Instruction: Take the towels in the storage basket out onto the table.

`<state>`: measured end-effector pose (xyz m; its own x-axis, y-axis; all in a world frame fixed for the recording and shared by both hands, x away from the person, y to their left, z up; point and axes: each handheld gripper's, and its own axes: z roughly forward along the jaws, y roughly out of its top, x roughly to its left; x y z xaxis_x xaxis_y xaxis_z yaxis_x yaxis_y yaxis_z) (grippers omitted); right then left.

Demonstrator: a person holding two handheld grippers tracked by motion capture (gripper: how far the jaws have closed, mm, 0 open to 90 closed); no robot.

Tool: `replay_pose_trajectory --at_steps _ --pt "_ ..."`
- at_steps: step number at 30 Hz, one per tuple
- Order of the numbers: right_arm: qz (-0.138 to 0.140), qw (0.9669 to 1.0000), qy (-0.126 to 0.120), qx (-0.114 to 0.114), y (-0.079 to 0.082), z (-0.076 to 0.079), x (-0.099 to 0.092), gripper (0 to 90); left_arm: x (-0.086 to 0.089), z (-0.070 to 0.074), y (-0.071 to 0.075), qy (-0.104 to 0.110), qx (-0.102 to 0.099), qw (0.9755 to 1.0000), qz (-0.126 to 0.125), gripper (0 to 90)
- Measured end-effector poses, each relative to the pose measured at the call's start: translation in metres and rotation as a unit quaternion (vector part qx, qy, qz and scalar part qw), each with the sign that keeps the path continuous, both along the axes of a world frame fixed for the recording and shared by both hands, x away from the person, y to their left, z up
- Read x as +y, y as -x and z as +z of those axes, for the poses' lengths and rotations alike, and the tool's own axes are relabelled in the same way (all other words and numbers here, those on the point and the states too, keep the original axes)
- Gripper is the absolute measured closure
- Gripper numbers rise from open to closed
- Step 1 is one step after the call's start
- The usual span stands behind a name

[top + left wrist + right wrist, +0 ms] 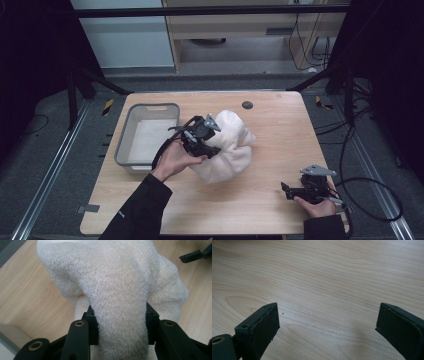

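White towel (227, 147) bunched in a heap at mid-table (270, 130), just beside the grey plastic bin (145, 136) at the left edge. The left gripper (202, 142) clamps a thick fold of it between both jaws. Near the right front corner, the right gripper (295, 191) hovers, jaws spread wide, empty.

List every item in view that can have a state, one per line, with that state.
White towel: bunched in a heap on the table, a thick fold clamped by the left gripper.
Grey bin: upright on the table's left side, open-topped, nothing seen inside.
Left gripper: shut on the towel fold.
Right gripper: jaws wide open, nothing between them, low over bare wood.
Wooden table: bears the bin and towel.
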<state>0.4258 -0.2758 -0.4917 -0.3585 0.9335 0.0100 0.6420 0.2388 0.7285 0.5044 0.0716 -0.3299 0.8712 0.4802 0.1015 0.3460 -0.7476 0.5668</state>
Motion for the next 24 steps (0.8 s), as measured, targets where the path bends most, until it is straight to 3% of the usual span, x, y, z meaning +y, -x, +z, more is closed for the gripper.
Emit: replay_pose_trajectory --at_steps 17,24 --pt "0.001 1.0 0.002 0.001 0.0 -0.001 0.0 4.7 -0.017 -0.044 -0.01 -0.033 0.017 0.9993 -0.005 58.4" --pt "0.001 1.0 0.004 0.0 0.0 -0.001 0.0 4.6 -0.02 -0.064 -0.012 -0.03 0.023 0.9993 -0.004 56.1"
